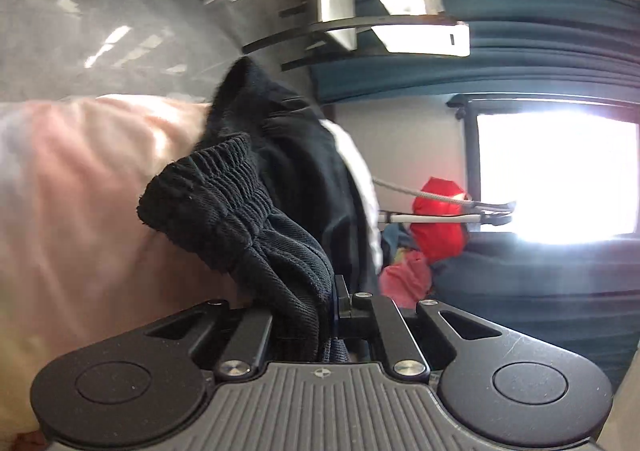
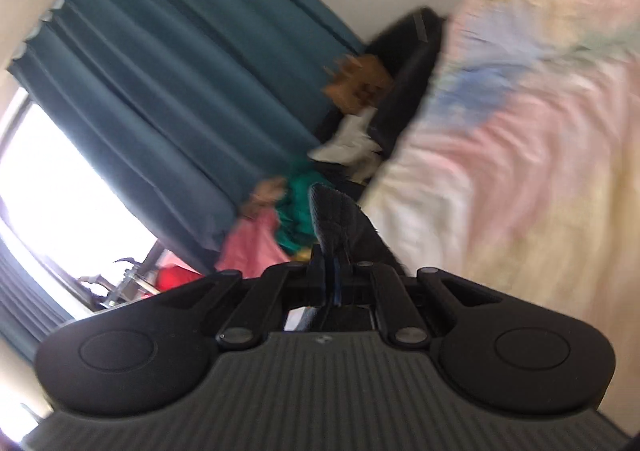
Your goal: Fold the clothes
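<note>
The dark garment [image 1: 256, 187], soft, limp and probably light, hung above the pastel bedding [image 1: 80, 179], pinched at its ribbed band by the clenched left gripper [image 1: 338, 303] and elsewhere by the clenched right gripper [image 2: 332, 271]; its hems looked like the firmest holds.

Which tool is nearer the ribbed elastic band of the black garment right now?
Left. The left tool is shut on the black garment just below its ribbed band. The right tool pinches a dark fabric edge; no band shows there.
</note>
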A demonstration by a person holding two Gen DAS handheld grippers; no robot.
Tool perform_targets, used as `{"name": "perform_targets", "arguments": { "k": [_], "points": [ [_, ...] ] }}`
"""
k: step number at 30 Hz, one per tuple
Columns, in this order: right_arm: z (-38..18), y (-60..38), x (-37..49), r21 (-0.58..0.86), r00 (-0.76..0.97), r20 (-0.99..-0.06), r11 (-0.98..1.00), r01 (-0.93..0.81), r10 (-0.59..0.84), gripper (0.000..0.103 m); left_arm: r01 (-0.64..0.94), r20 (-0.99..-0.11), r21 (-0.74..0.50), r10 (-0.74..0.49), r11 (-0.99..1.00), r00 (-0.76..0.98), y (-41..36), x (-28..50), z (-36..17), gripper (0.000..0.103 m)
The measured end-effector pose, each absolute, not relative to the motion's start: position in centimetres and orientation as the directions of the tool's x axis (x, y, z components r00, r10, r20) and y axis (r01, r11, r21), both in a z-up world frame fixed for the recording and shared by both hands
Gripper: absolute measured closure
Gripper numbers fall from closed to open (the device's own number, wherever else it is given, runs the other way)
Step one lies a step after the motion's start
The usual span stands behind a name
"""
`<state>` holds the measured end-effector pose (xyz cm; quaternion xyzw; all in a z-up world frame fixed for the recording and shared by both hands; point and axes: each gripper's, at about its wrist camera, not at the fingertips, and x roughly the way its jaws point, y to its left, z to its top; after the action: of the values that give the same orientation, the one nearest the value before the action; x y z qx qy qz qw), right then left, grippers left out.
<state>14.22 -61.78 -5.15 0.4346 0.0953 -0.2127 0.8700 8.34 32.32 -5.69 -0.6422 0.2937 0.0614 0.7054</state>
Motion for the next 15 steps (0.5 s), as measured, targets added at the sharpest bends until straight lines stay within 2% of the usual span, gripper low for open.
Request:
{"name": "perform_targets", "arguments": {
  "k": [6, 10, 15],
  "points": [
    [-16.1, -62.6, 6.0, 0.599, 0.768, -0.572, 0.494, 0.63, -0.287, 0.096, -0.524, -0.612, -0.787, -0.304, 0.327, 0.73, 32.9, 7.0, -11.0, 0.094],
    [-19.6, -61.9, 5.2, 0.533, 0.725, -0.623, 0.52, 0.668, -0.293, 0.096, -0.538, -0.684, -0.71, -0.264, 0.454, 0.681, 33.1, 5.4, -12.5, 0.092],
    [-19.3, -60.7, 6.5, 0.396, 0.682, -0.658, 0.624, 0.674, -0.319, 0.091, -0.485, -0.71, -0.643, -0.225, 0.592, 0.667, 32.7, 4.9, -11.6, 0.085]
  ]
}}
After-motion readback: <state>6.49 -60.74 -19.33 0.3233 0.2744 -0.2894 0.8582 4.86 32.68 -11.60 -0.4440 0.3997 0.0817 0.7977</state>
